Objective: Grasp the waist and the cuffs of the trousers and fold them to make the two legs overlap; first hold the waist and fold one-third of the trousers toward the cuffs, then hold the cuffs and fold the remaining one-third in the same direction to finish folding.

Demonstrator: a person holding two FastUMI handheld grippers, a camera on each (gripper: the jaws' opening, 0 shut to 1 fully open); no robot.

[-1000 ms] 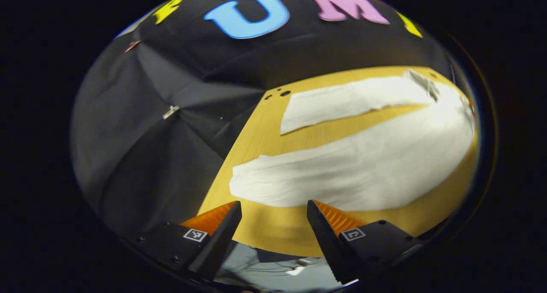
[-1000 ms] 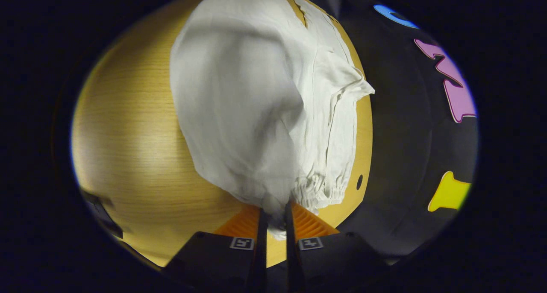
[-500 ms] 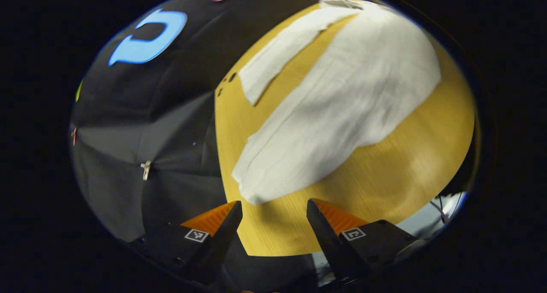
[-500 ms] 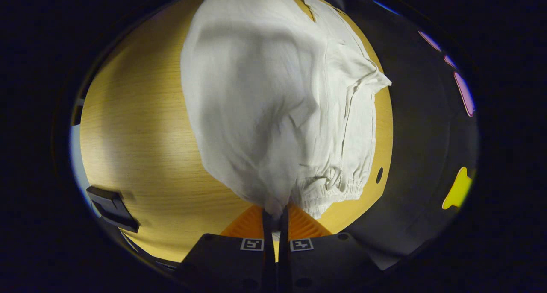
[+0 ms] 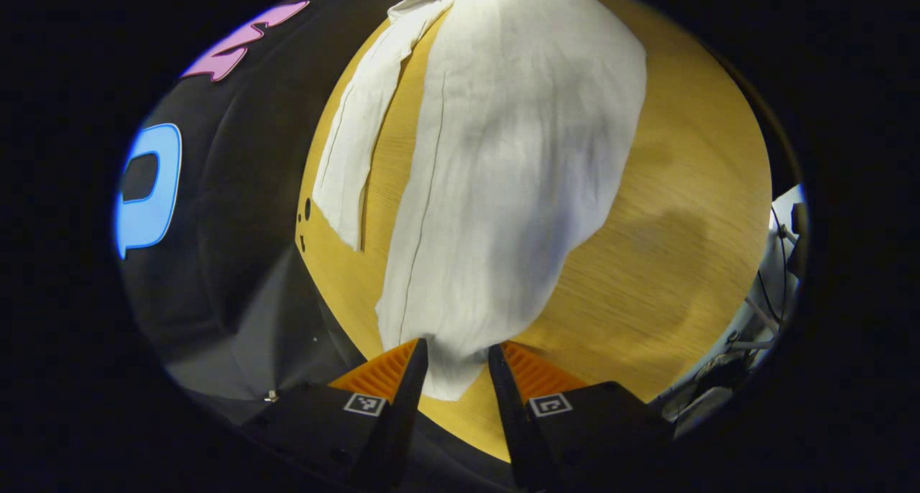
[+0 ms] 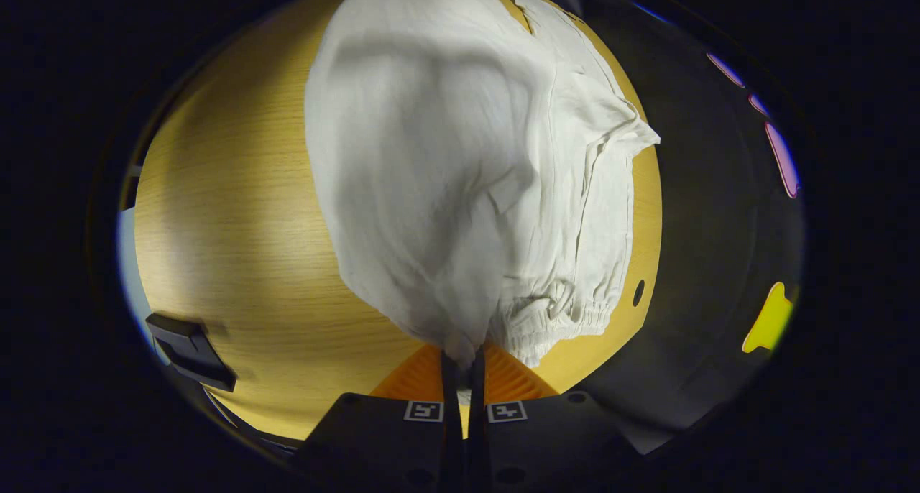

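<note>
Left gripper (image 5: 458,364) sits at 6 o'clock in the left gripper view, jaws apart, straddling the near cuff (image 5: 449,367) of the trousers (image 5: 517,162). The cloth end lies between the fingers, but gaps show on both sides, so it is released, not pinching. From there the near leg runs up toward 12 o'clock across the table (image 5: 683,213), widening as it goes. The far leg (image 5: 356,155) lies at 11 o'clock, a narrow strip set apart from the near one by a wedge of bare wood, its cuff end close to the table's edge and the small holes there.

Over in the right gripper view, the right gripper (image 6: 462,360) is at 6 o'clock, fingers clenched tight on a pinch of the trousers' (image 6: 445,169) fabric at the waist. The elastic waistband (image 6: 557,317) bunches just to the right, around 5 o'clock, crumpled and gathered. The cloth billows up from the grasp toward 12 o'clock, covering the table's (image 6: 230,213) middle. A dark block (image 6: 190,351) sits at 8 o'clock by the table's edge.
</note>
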